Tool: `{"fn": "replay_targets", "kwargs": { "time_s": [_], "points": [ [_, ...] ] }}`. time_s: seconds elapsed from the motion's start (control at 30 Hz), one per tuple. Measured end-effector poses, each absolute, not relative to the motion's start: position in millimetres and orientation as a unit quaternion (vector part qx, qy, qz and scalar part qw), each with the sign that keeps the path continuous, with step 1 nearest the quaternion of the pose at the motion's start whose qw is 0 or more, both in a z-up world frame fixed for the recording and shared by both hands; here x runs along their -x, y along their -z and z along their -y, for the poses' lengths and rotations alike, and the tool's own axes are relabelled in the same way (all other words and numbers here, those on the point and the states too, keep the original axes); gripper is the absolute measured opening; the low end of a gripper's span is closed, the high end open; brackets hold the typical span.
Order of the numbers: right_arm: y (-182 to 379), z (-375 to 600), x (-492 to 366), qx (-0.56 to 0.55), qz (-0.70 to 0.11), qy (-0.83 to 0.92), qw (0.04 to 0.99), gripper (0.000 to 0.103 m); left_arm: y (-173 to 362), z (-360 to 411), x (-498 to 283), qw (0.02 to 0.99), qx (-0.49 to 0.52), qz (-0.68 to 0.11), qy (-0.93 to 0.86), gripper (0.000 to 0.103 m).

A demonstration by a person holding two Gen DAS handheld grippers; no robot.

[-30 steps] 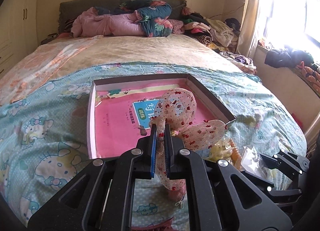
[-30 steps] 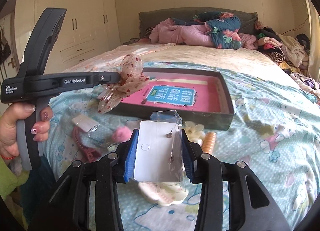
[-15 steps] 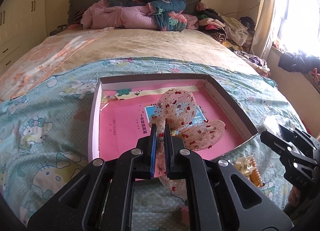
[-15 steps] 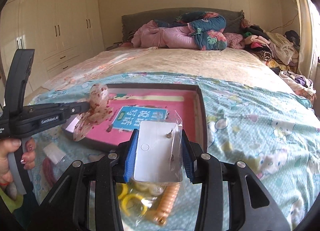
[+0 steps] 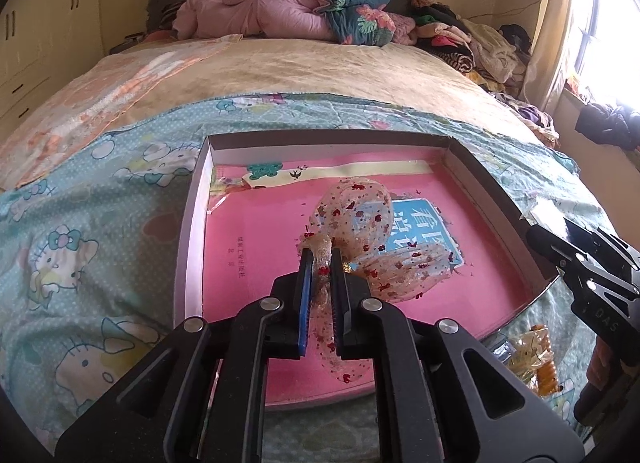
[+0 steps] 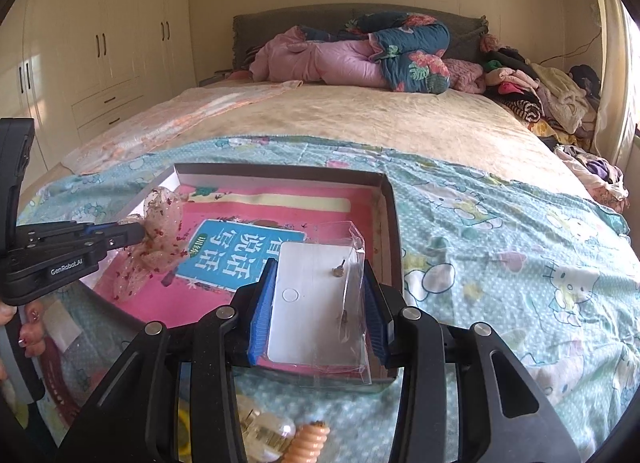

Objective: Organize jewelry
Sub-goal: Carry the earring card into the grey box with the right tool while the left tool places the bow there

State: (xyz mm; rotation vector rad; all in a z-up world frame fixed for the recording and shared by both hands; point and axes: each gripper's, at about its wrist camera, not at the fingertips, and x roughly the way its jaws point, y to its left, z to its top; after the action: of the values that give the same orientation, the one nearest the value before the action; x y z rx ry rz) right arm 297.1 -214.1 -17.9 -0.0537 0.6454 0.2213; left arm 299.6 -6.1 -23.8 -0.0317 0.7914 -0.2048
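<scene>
While pinched, bow [image 5: 360, 239] between left tongs [image 5: 320, 275].

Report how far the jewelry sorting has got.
Done: nothing sorted shows in the box yet, only a pink book. In hand: the left tongs grip a sheer bow over the box; the right tongs grip an earring card at its near edge. Left: packets on the bedspread.

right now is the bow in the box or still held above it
Held above it: the left gripper is shut on the bow, which hangs over the box.
</scene>
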Motion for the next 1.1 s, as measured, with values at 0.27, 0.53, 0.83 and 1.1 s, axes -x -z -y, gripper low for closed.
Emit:
{"fn": "replay_targets", "kwargs": {
  "time_s": [0.27,0.53,0.83,1.1],
  "points": [
    [32,208,-316,0.036,-0.338,-0.106,0.935,0.039,30,6,-299,0.916,0.011,-0.387,0.1,0.008],
    [38,207,-321,0.034,-0.347,-0.106,0.931,0.04,28,-3,-293,0.918,0.022,-0.383,0.097,0.019],
    [34,212,-316,0.022,-0.341,-0.104,0.934,0.057,12,-6,-286,0.926,0.038,-0.362,0.097,0.036],
    [20,218,-294,0.01,-0.321,-0.102,0.941,0.069,-3,-3,-271,0.933,0.038,-0.343,0.104,0.052]
  ]
}}
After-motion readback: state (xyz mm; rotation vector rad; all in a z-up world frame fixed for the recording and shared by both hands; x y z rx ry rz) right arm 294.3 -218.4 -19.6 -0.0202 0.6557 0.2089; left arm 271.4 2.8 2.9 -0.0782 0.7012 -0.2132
